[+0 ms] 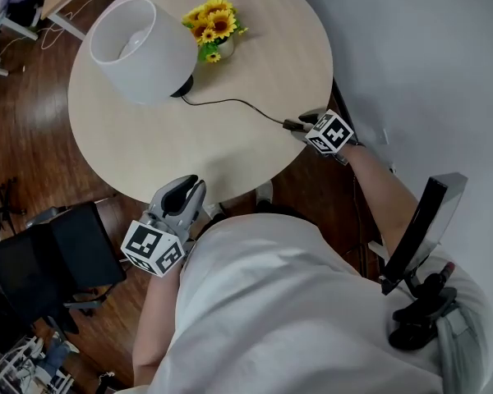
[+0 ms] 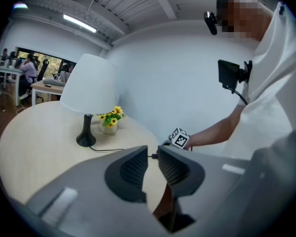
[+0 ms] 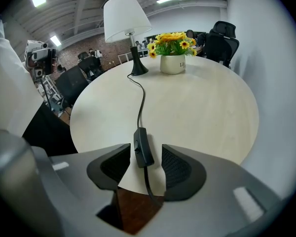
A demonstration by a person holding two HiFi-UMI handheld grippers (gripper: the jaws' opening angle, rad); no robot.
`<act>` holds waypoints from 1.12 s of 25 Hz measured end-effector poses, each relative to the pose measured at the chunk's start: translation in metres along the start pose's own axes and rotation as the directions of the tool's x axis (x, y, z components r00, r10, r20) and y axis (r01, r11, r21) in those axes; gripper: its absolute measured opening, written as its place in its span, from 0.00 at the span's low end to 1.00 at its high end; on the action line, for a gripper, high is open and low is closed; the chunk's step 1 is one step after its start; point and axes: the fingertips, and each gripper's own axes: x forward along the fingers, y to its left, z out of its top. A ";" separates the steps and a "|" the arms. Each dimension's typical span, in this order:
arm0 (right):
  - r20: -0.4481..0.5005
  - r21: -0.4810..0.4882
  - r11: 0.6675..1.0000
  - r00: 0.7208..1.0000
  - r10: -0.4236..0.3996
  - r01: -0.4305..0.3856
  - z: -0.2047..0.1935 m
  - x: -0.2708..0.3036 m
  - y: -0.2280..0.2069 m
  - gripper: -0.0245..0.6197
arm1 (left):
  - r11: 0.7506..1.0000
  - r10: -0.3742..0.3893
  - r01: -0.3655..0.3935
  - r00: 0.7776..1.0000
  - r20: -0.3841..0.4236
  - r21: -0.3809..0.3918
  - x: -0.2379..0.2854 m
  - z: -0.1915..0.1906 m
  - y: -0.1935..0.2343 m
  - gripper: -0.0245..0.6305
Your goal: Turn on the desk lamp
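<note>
The lamp's shade (image 1: pixel 140 48) is white; its base (image 3: pixel 138 68), cord (image 1: pixel 230 102) and switch (image 3: pixel 143 151) are black. The table (image 1: pixel 148 146) is pale beige wood, the floor (image 1: pixel 33 113) dark reddish-brown. The flowers (image 1: pixel 214 19) are yellow with green leaves, in a cream pot (image 3: pixel 172 64). My left gripper (image 1: pixel 189 189) and right gripper (image 1: pixel 298 124) are grey, with black-and-white square-patterned cubes and dark cross-hatched pads (image 3: pixel 175 168).

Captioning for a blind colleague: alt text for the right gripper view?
Jaws open, the right gripper straddles, without touching, a black switch on a cord at the table edge. The cord runs to a white-shaded lamp beside yellow flowers.
</note>
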 end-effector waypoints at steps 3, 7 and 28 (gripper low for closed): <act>0.002 0.008 1.000 1.000 0.014 -0.014 0.003 0.003 0.001 0.35 | 1.000 0.005 -0.005 1.000 -0.004 -0.001 0.000 -0.001 0.003 0.14; -0.012 0.015 1.000 1.000 0.028 -0.028 0.000 0.007 0.005 0.33 | 1.000 -0.001 0.001 1.000 -0.001 0.000 -0.001 -0.002 0.006 0.14; -0.020 0.046 0.999 1.000 -0.001 0.002 -0.003 0.009 0.004 0.21 | 1.000 -0.014 0.014 1.000 0.002 -0.006 -0.001 0.000 0.008 0.14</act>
